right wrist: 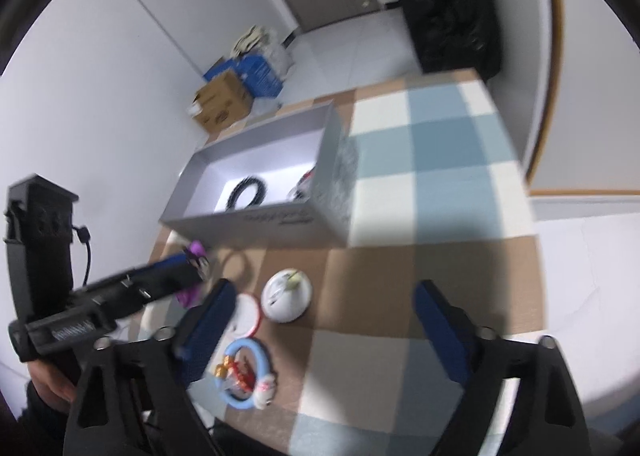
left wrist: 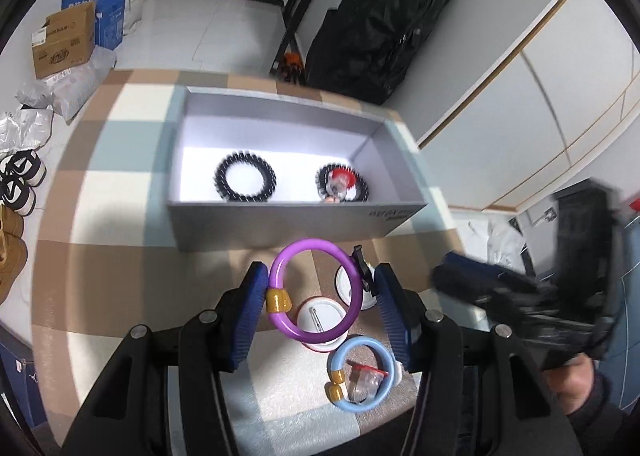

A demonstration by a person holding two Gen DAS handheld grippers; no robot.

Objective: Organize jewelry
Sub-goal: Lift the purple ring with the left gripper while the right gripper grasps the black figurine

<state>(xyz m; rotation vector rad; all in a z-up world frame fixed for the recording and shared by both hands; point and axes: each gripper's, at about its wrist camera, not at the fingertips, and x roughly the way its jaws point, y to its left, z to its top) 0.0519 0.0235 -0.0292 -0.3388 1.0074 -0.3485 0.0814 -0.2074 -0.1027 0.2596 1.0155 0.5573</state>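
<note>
Gripping the purple bangle (left wrist: 316, 290) across its width, the left gripper (left wrist: 318, 308) has its two ribbed blue pads pressed on opposite sides of the ring, one against the gold bead clasp, the other on the far arc where a small dark clip hangs. That hold keeps the hoop upright and facing the grey box (left wrist: 298, 223), probably so it can be carried over the near wall and laid flat inside. The bangle looks like smooth, glossy plastic tubing, rigid enough to stay round under the squeeze.

Inside the box lie two black coiled rings (left wrist: 243, 179), spiky in outline, the one on the right with a small red-and-clear trinket in its middle. The box is matte grey card with a pale floor and low straight walls.

In front of the box, on the checked cloth (right wrist: 420, 159), wait two round white badges (right wrist: 287, 296), one red-rimmed and showing its pin back. Nearer than those lies a light blue bangle (left wrist: 362, 374), also with gold beads, ringed around a clear packet with red trim. The cloth is a soft weave of brown, cream and blue squares.

The right gripper (right wrist: 320, 332) hovers in front of the box with its pads spread wide and nothing between them, seemingly waiting its turn.
</note>
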